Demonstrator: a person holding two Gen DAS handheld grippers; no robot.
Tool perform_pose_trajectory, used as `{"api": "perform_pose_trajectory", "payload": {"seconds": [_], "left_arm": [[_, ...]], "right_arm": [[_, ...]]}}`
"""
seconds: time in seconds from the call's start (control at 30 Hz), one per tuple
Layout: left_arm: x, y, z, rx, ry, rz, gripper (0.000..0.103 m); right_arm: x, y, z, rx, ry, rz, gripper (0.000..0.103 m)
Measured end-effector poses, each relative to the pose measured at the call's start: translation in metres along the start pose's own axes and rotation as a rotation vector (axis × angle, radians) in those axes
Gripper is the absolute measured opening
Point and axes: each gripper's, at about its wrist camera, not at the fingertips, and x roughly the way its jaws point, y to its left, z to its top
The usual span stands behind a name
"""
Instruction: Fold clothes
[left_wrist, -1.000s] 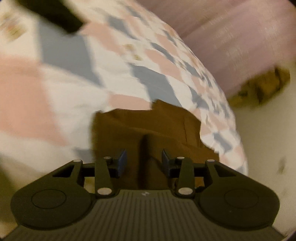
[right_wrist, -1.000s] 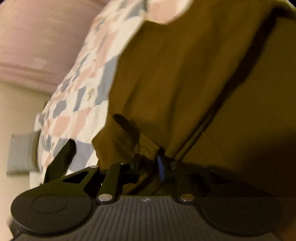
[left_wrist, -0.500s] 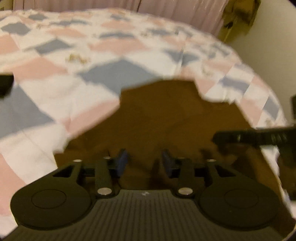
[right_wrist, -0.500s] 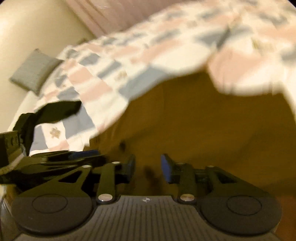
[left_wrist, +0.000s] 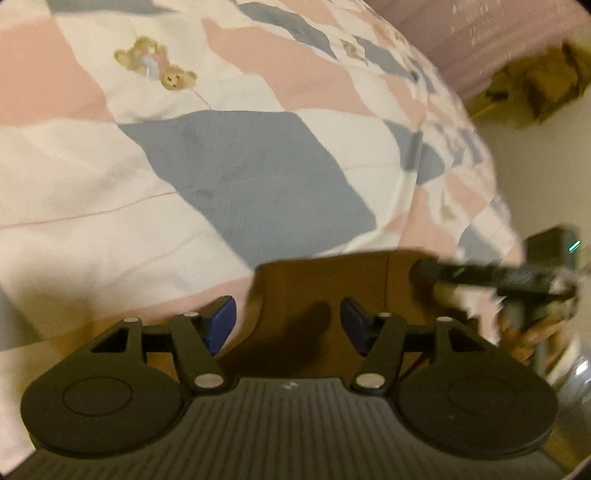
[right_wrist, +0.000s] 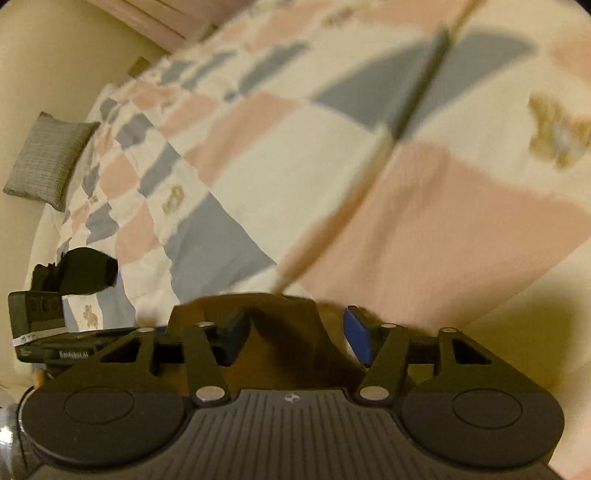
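- Jaws on both grippers are spread wide with nothing pinched between them: the left gripper (left_wrist: 287, 325) has its blue pads either side of the brown garment (left_wrist: 332, 295) without touching it, and same deal with the right gripper (right_wrist: 295, 334)
- The brown garment sits right at the near edge of the bed (left_wrist: 110, 177), on top of the patchwork quilt (right_wrist: 424, 221) with the teddy bear (left_wrist: 173, 75) print. Looks like a compact folded shape with a fairly straight far edge, so I'd guess a fold has been laid down
- Both grippers are low and close together over it, one each side. From the left wrist view you can see the other gripper poking in from the right, blurry, with a bit of the person's hand (left_wrist: 524, 332) behind it
- My read is they're parked over the two near corners because that's where you'd grab for the next fold, or they've let go so the cloth lies flat. Can't say which
- Keeping it near the bed edge makes sense, easy reach and lots of flat quilt beyond to fold onto
- There's a grey pillow (right_wrist: 48, 158) way off at the far end and a dark item (right_wrist: 88, 271) on the quilt off to the left, can't tell what it is, both well clear of the garment
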Motion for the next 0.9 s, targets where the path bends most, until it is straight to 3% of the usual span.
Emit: {"api": "perform_pose_trajectory", "payload": {"seconds": [0.03,0.1,0.27,0.4,0.47,0.63,0.7,0.83,0.9], "left_arm": [[0.001,0.003,0.002,-0.021,-0.004,-0.031,0.027],[0.001,0.003,0.004,-0.003,-0.022,-0.052,0.005],[-0.033,-0.031,-0.023,0.304,-0.112,-0.063,0.005],[-0.054,-0.064,-0.068,0.583,-0.129,-0.002,0.005],[-0.057,-0.075,-0.096,0.705,-0.095,0.04,0.006],[-0.051,-0.088,-0.153,0.94,-0.006,0.168,0.011],[-0.061,-0.094,-0.152,0.917,-0.03,0.135,0.015],[-0.086,-0.101,-0.131,0.735,-0.152,-0.049,0.019],[-0.08,-0.103,-0.125,0.692,-0.171,-0.056,0.019]], "right_arm": [[0.0,-0.005,-0.001,0.011,0.01,0.019,0.009],[-0.007,-0.003,-0.003,-0.04,-0.012,0.024,0.008],[-0.037,0.041,-0.034,-0.424,-0.127,-0.062,0.007],[-0.059,0.082,-0.1,-0.868,-0.194,-0.173,0.007],[-0.062,0.09,-0.137,-1.054,-0.181,-0.221,0.007],[-0.045,0.083,-0.208,-1.373,-0.038,-0.317,0.007],[-0.038,0.083,-0.218,-1.426,-0.023,-0.347,0.014],[-0.038,0.084,-0.222,-1.447,-0.007,-0.379,0.033],[-0.045,0.085,-0.217,-1.424,0.018,-0.376,0.038]]}}
